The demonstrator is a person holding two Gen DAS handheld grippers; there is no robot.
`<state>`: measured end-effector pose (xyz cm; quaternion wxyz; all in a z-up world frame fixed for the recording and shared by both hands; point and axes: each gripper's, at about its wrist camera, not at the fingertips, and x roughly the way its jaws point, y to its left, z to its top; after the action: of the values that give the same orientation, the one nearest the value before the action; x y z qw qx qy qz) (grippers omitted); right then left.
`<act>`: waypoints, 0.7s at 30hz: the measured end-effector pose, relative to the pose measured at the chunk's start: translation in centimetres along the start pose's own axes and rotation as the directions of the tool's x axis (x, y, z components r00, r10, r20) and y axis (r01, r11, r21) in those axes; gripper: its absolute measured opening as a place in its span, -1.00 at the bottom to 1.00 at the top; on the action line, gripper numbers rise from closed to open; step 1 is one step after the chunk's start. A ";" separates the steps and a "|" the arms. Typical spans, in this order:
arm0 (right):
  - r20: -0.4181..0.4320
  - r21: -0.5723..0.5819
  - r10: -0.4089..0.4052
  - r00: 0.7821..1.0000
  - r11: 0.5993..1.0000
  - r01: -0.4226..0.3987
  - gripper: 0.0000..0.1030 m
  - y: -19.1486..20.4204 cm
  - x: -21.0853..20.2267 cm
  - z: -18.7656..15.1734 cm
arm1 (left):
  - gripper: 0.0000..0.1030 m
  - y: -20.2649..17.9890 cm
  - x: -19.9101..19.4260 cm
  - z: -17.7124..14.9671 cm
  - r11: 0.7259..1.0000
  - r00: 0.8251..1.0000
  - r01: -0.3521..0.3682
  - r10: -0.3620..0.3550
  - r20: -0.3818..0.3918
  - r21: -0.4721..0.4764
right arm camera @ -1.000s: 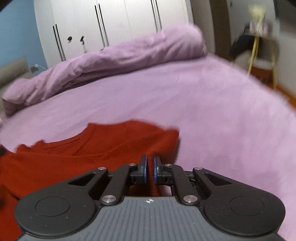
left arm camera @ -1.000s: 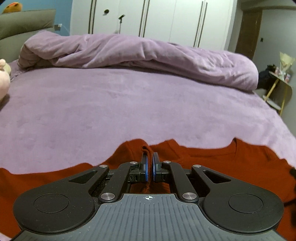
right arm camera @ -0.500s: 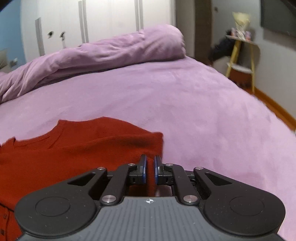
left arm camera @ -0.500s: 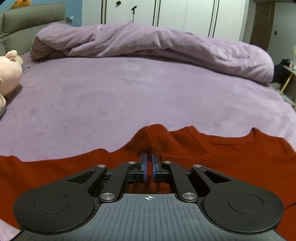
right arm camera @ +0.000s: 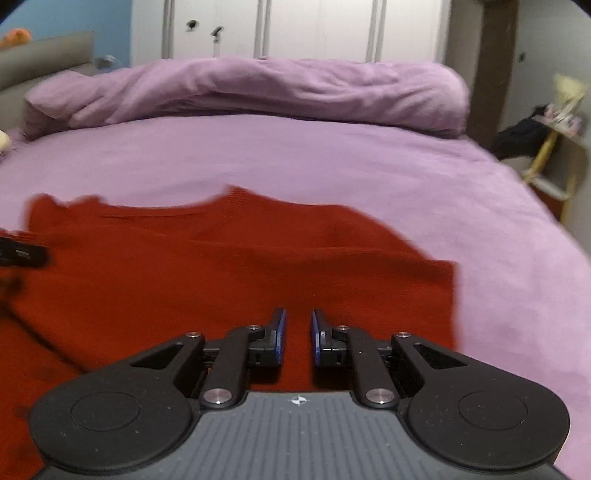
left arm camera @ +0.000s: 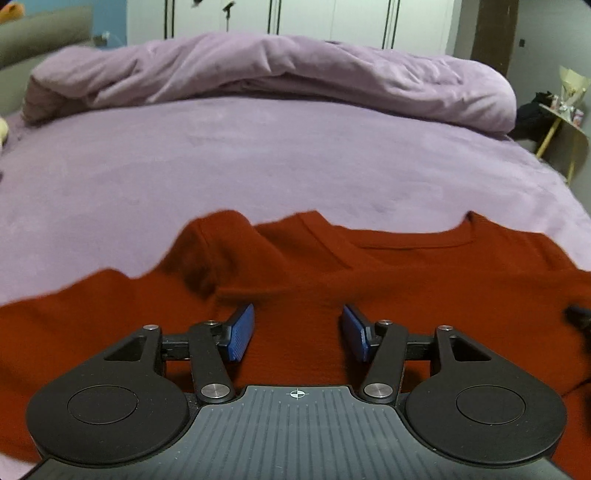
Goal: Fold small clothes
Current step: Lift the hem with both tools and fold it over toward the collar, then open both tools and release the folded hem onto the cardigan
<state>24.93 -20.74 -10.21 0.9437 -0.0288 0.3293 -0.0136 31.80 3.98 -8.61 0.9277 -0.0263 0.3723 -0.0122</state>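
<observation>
- On the purple bed (left arm camera: 258,166), in the left wrist view, a red sweater (left arm camera: 424,288) lay spread across the near part of the cover, its neckline turned toward the far side.
- The left gripper (left arm camera: 297,330) hung just over the sweater's body, its jaws released and widening, the blue pads (left arm camera: 241,332) standing apart with bare red knit showing between them and nothing pinched.
- A raised fold of the cloth stood just beyond the left pad, and the sleeve ran off toward the left edge.
- A dark bit of the other gripper showed at the right edge, over the sweater.
- A rumpled purple duvet (left arm camera: 277,70) lay along the far side of the bed, white wardrobe doors (left arm camera: 332,18) behind it, and a small side table (left arm camera: 565,122) to the right.
- In the right wrist view, the same sweater (right arm camera: 229,273) lay flat on the bed (right arm camera: 332,158), its right edge ending in a straight folded side near the gripper.
- The right gripper (right arm camera: 297,338) sat low over that part of the sweater; a narrow gap showed between its blue pads (right arm camera: 280,338), with red knit visible through it and no cloth pinched.
- The view was blurred, and the duvet (right arm camera: 258,88) stretched along the back.
</observation>
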 end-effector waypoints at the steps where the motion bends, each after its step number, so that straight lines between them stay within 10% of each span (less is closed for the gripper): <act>1: 0.007 0.023 0.001 1.000 1.000 -0.001 -1.00 -1.3 0.2 0.0 | 0.27 0.2 0.3 0.0 1.000 1.000 -0.001 0.001 0.003 0.009; 6: 0.032 0.173 -0.059 0.998 0.983 0.053 -1.00 -6.0 1.0 -0.7 | 0.88 1.6 1.7 -0.8 0.999 1.000 -0.019 0.019 0.012 -0.038; 15: 0.025 0.036 -0.150 0.988 0.988 0.149 -0.99 -3.5 1.2 0.1 | 0.80 1.9 -3.1 -0.9 0.999 0.999 -0.022 0.020 -0.035 -0.042; 21: 0.032 0.078 -0.032 0.999 0.997 0.029 -0.75 -1.6 -3.7 -0.4 | 0.79 1.3 -5.8 -2.2 0.998 0.999 0.038 -0.040 -0.037 -0.052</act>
<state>21.75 -22.18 -8.13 0.9491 0.0027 0.3123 -0.0403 26.09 5.45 -6.27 0.9190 -0.0572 0.3895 -0.0213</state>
